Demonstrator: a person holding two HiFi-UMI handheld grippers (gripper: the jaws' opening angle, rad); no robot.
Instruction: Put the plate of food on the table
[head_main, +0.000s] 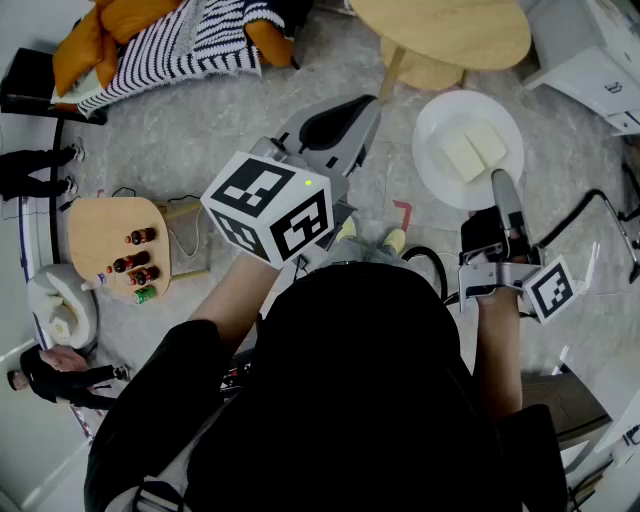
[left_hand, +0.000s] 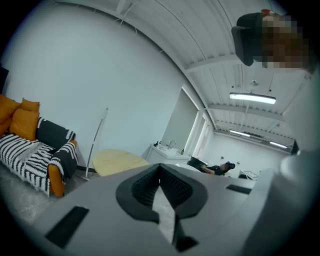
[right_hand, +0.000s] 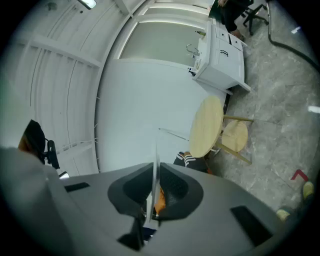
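Observation:
A white plate carries two pale slabs of food and hangs above the floor, just short of the round wooden table. My right gripper is shut on the plate's near rim. In the right gripper view the plate shows edge-on as a thin white line between the pads, with the table beyond. My left gripper is raised at centre, its marker cube facing up. In the left gripper view its jaws stand shut with nothing held, and the table lies ahead.
A wooden stool stands under the table. A sofa with orange cushions and a striped blanket is at the far left. A small side table with bottles stands left. A white cabinet is at the right, cables on the floor.

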